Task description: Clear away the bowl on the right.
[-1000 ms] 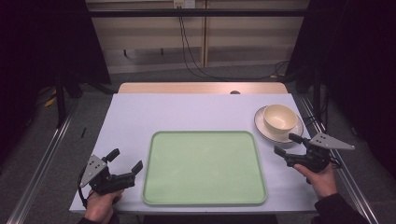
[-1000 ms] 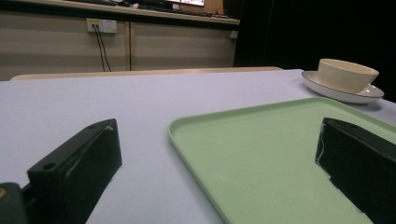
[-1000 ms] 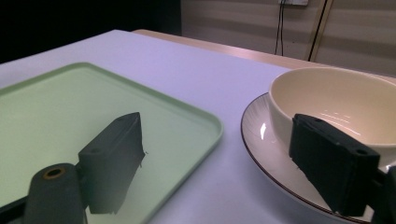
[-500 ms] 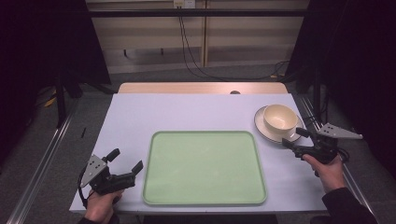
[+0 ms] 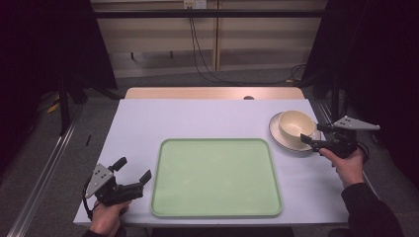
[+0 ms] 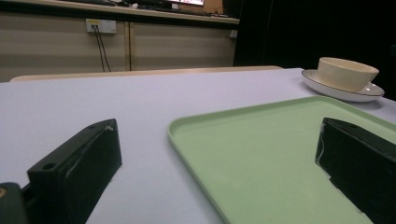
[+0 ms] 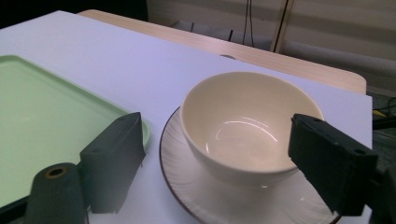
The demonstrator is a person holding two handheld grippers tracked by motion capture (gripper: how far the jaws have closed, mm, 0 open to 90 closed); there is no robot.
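Pale lilac tabletop (image 5: 207, 121) fills the middle of the scene, with a light wooden edge along its far side and dark surroundings to left and right. Near its far right corner a cream bowl (image 5: 296, 124) sits upright and empty in a white saucer (image 5: 279, 137) with a thin dark rim.

Just beside the bowl, the right gripper (image 5: 316, 135) is held level in the person's right hand (image 5: 349, 166), aimed at the bowl from the right. In the right gripper view its fingers (image 7: 114, 156) are spread wide, one on each side of the bowl and close to it, with a gap showing at each side; nothing is pinched.

Nearer the person, a light green tray (image 5: 216, 176) lies flat and empty in the middle of the tabletop, its far right corner close to the saucer but apart from it.

At the near left, well apart from the bowl, the left gripper (image 5: 132, 170) rests low in the left hand (image 5: 106, 218), just beside the tray's left edge. Its fingers (image 6: 77, 165) are also spread, with the tray's near left corner between them in the left gripper view, holding nothing.
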